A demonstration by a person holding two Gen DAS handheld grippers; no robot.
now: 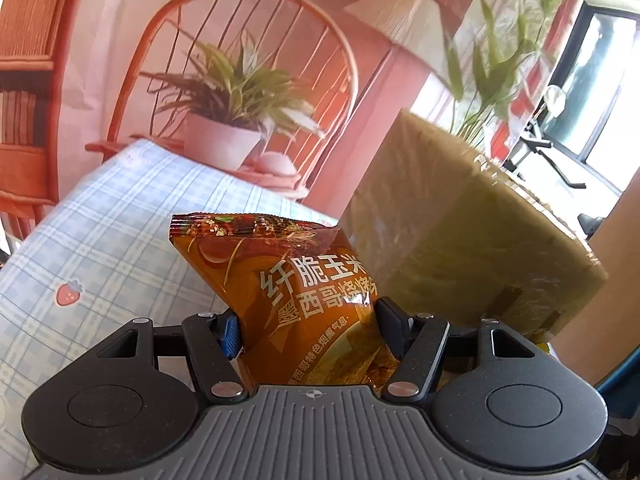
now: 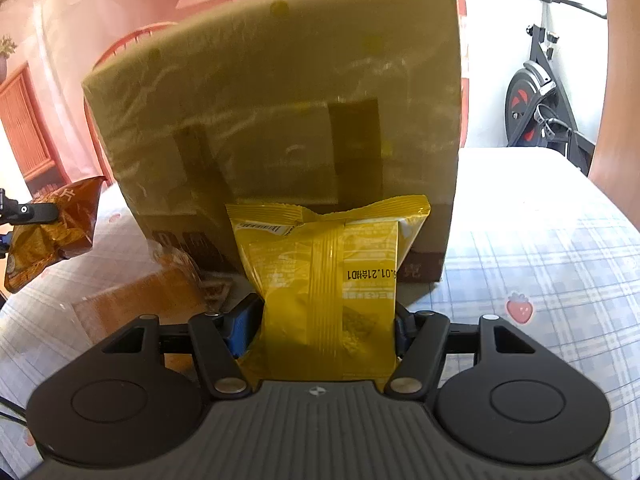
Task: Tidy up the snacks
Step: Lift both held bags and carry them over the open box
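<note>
Both claws loaded, snack packets up and heading for the box!
Left gripper clamps the orange-brown foil snack bag at frame centre; right gripper pinches the yellow crinkled packet before the tall taped cardboard box. Next, I'd say: lift over the rim, release.

Occluded and cropped regions in the two wrist views.
The orange snack bag hides its lower end behind the left gripper; the yellow snack bag likewise covers the cardboard box front's lower middle. The box's contents are unseen, its top is cropped, and the yellow bag's print is too blurred to read.
</note>
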